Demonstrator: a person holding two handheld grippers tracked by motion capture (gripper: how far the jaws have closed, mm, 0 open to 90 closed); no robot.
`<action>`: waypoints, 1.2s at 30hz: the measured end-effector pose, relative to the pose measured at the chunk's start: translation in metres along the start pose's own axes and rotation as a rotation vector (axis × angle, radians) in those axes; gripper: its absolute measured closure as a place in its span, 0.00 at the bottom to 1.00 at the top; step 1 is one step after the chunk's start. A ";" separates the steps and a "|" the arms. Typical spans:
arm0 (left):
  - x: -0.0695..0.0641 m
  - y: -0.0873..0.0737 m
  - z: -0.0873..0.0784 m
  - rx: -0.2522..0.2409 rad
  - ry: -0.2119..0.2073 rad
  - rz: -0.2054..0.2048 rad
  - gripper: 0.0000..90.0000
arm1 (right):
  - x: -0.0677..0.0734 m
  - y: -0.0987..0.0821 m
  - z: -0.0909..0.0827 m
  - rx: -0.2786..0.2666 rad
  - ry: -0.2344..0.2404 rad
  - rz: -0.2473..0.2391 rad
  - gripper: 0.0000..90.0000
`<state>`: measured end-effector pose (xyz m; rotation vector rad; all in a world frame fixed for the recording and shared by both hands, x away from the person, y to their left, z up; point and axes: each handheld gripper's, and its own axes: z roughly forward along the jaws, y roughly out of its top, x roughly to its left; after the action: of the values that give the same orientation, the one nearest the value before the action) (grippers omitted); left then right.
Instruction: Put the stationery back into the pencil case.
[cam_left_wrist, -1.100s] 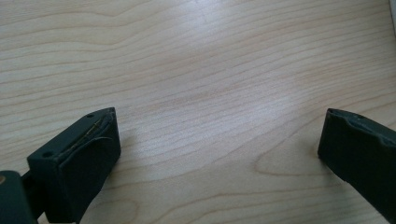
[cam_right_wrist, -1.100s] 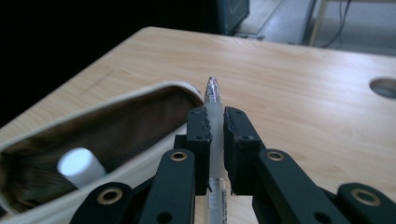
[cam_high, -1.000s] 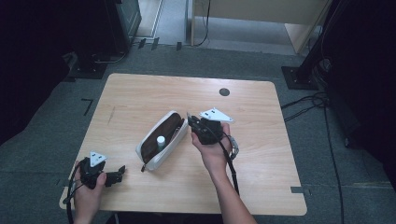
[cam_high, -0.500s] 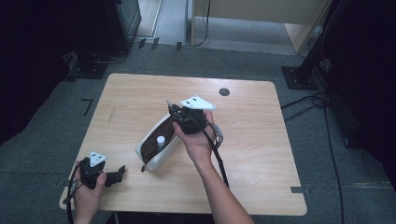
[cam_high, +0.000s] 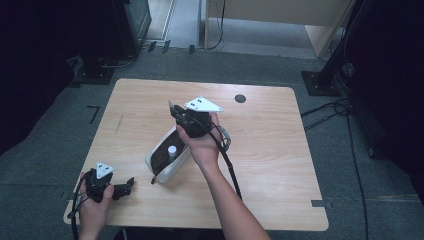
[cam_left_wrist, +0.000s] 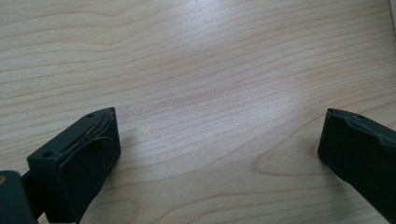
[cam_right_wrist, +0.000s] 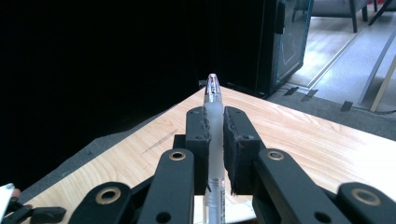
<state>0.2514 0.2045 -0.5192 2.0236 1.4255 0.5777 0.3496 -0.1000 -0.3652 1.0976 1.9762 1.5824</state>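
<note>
We see the right gripper (cam_high: 176, 111) above the middle of the pale wooden table (cam_high: 280, 150), its jaws clamped on a translucent white pen (cam_right_wrist: 214, 121) that stands up between the pads, tip past them; just near of it lies the open white pencil case with a dark lining (cam_high: 167, 159), a small white-capped item inside; the left gripper (cam_left_wrist: 219, 154) rests at the near left corner, jaws spread wide over bare wood, nothing between them.
</note>
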 end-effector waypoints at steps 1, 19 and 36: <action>0.000 0.000 0.000 -0.001 0.000 -0.001 0.00 | 0.000 -0.001 0.002 -0.006 -0.001 -0.003 0.90; 0.000 0.000 0.000 -0.002 0.000 -0.002 0.00 | -0.020 -0.024 0.000 -0.006 -0.011 -0.069 0.90; 0.000 0.000 0.000 0.000 0.001 0.001 0.00 | -0.019 -0.057 -0.036 0.050 -0.014 -0.152 0.85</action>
<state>0.2514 0.2044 -0.5193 2.0237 1.4251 0.5788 0.3166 -0.1412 -0.4109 0.9487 2.0478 1.4510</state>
